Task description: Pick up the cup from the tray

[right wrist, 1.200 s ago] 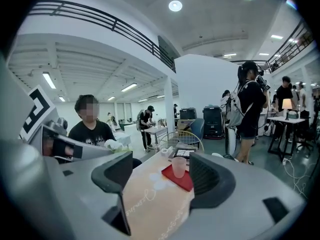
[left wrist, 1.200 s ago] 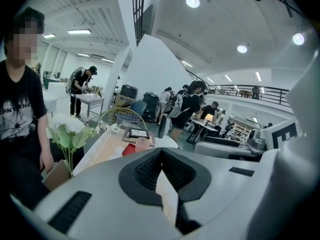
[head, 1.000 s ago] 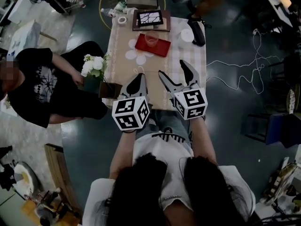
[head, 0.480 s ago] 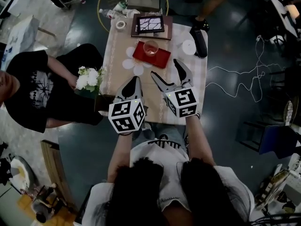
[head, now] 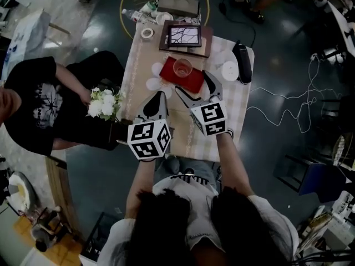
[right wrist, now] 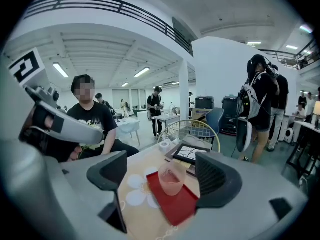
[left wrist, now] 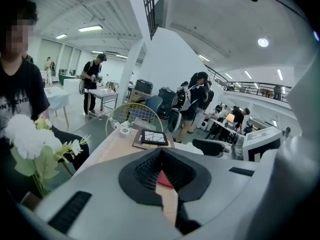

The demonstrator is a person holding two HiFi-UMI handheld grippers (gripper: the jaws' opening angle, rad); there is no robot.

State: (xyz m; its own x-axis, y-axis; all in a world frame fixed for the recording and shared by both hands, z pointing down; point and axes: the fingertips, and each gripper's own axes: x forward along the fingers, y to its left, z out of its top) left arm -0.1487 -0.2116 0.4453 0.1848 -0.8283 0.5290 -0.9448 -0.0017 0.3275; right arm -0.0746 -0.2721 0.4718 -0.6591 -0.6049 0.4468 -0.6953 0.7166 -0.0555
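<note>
The cup (head: 182, 67), pinkish and see-through, stands upright on the red tray (head: 191, 82) in the upper middle of the head view, on a long tabletop (head: 141, 54). A framed picture (head: 184, 35) lies just beyond it.

The right tongs (head: 193, 81) are spread wide and have just been opening. Their tips sit over the tray's near edge, and nothing is between them yet. In the right gripper view the cup shows squarely in the gap but ahead of the pads, so I'd say the wide spread is meant to clear its rim on both sides.

The left tongs (head: 160, 96) are pressed together and empty, lower left of the tray over bare cloth. They seem parked out of the way.

White flowers (head: 104, 103) stand off the tabletop's left edge, well clear of the reach.
</note>
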